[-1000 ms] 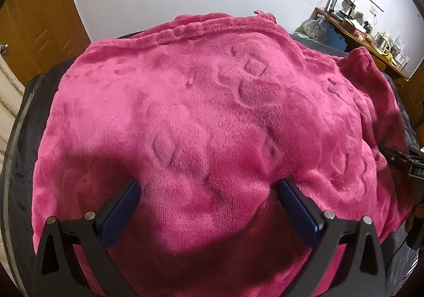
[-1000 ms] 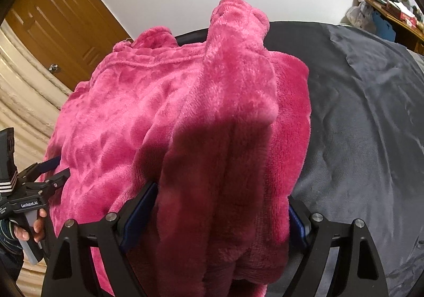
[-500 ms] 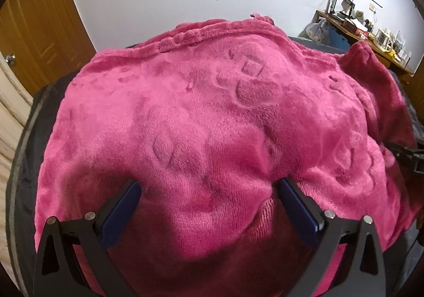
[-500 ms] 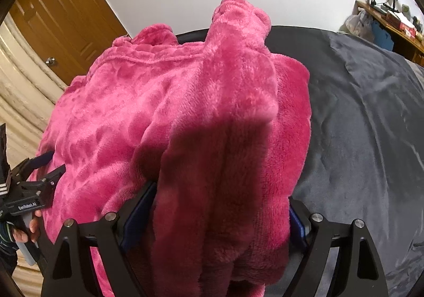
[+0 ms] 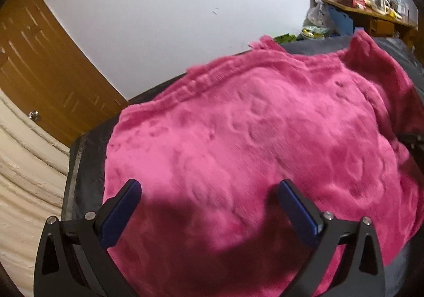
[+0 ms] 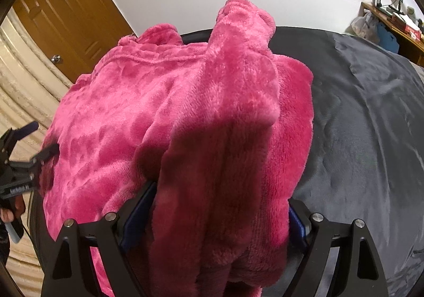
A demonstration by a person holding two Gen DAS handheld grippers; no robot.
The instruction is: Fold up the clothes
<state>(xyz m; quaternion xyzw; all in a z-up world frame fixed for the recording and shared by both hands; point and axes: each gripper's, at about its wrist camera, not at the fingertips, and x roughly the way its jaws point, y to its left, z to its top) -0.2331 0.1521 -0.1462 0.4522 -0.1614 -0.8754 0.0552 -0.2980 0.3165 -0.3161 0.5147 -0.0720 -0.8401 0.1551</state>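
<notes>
While the right gripper (image 6: 214, 220) stands wide around a thick fold, the left gripper (image 5: 209, 207) gapes empty; I judge the fleece (image 6: 127, 111) soft, bulky, best taken at its hem.

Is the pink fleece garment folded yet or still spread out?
Mostly spread: the pink fleece garment lies open across the dark sheet, with only one sleeve laid back over it.

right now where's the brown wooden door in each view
Left wrist view: the brown wooden door fills the upper left, above the fluffy pink fleece garment.
Right wrist view: the door is at the upper left too, its knob by the left edge.
Shared landmark: the cluttered wooden desk against the white wall, at the upper right of both.
</notes>
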